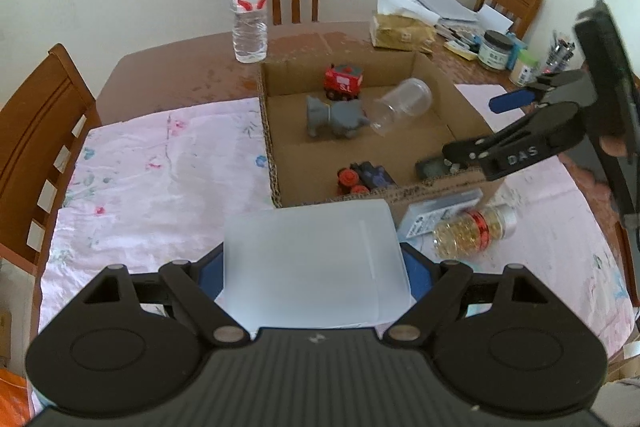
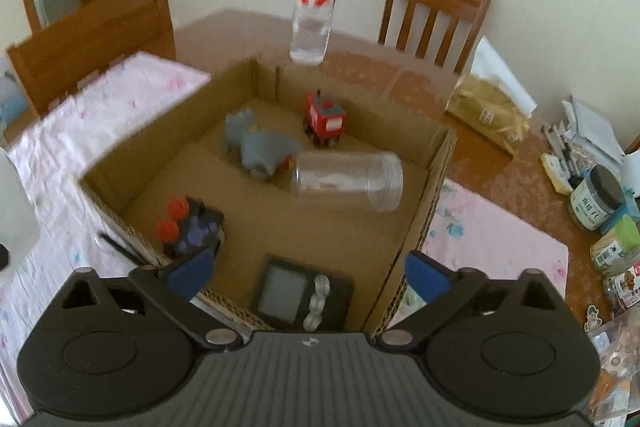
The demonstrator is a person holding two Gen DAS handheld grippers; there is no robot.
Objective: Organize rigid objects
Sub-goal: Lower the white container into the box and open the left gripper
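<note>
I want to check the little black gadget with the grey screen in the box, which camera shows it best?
The right wrist view: the black gadget lies close, its screen and buttons plain, just inside the cardboard box. In the left wrist view it is small and partly hidden behind the right tongs.

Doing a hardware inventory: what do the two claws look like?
Both match: the left claw and right claw have black plastic bodies, ribbed centre housing, round side discs, silver pivot pins and blue finger pads. The right one's linkage reads "DAS" in the left wrist view. No cables or sleeves visible.
</note>
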